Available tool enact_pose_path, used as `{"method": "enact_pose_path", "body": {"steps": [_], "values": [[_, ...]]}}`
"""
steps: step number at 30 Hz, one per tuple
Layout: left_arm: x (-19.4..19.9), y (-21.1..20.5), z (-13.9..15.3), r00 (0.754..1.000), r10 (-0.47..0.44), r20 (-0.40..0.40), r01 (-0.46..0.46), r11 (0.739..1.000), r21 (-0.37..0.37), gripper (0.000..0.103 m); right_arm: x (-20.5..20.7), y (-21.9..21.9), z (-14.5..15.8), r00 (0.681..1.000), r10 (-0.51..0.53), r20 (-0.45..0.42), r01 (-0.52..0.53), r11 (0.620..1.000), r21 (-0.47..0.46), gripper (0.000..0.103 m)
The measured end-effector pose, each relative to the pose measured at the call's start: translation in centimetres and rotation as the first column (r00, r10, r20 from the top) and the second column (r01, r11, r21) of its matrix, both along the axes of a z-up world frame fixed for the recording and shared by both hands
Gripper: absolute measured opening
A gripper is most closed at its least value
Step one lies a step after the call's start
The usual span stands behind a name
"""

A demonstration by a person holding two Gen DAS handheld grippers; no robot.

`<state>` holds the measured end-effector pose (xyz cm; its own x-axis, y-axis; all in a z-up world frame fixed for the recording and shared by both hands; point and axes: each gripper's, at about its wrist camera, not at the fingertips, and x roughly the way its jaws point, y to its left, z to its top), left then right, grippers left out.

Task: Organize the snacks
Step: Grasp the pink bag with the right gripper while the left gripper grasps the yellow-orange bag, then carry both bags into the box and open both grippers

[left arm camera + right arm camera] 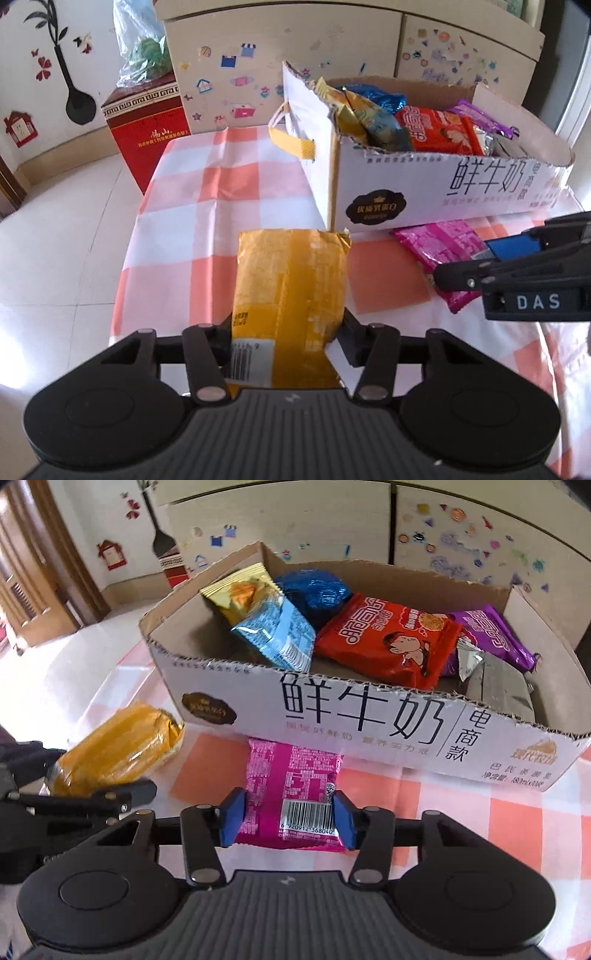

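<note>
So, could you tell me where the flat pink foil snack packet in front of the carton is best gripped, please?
Grip the pink foil snack packet at its near barcode end, across its width, coming in low from the side away from the white cardboard milk carton. It lies flat on the checked tablecloth, its far end close against the carton. The right gripper already straddles that end.

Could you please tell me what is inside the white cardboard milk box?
White cardboard milk box holds yellow, light-blue, dark-blue, red, purple and silver snack packets; anything beneath them is hidden.

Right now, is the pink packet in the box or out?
Out: the pink packet lies on the tablecloth before the box, between the right jaws.
</note>
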<state>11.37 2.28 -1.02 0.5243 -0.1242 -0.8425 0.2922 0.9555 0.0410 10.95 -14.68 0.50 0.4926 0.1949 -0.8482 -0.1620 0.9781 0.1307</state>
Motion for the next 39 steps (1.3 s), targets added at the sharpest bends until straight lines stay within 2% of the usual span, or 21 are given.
{"method": "enact_pose_path", "body": {"steps": [7, 15, 21, 31, 39], "values": [[-1.0, 0.1, 0.2, 0.999, -0.040, -0.019, 0.040, 0.999, -0.001, 0.050, -1.8, 0.2, 0.4, 0.990, 0.136, -0.028, -0.137, 0.991, -0.009, 0.056], [-3.3, 0.3, 0.6, 0.995, -0.099, -0.017, 0.099, 0.995, 0.031, 0.049, -3.5, 0.5, 0.8, 0.978, 0.203, -0.036, -0.205, 0.978, -0.045, 0.055], [-4.2, 0.4, 1.5, 0.995, -0.095, 0.009, 0.094, 0.994, 0.061, 0.049, -4.3, 0.8, 1.1, 0.975, 0.219, -0.026, -0.220, 0.972, -0.082, 0.054], [-6.3, -0.9, 3.0, 0.990, -0.130, 0.056, 0.124, 0.987, 0.105, 0.049, -6.7, 1.5, 3.2, 0.970, 0.241, 0.035, -0.234, 0.962, -0.140, 0.054], [-7.4, -0.8, 3.7, 0.991, -0.107, 0.083, 0.096, 0.987, 0.125, 0.049, -9.3, 1.2, 5.1, 0.970, 0.227, 0.086, -0.211, 0.963, -0.170, 0.054]]}}
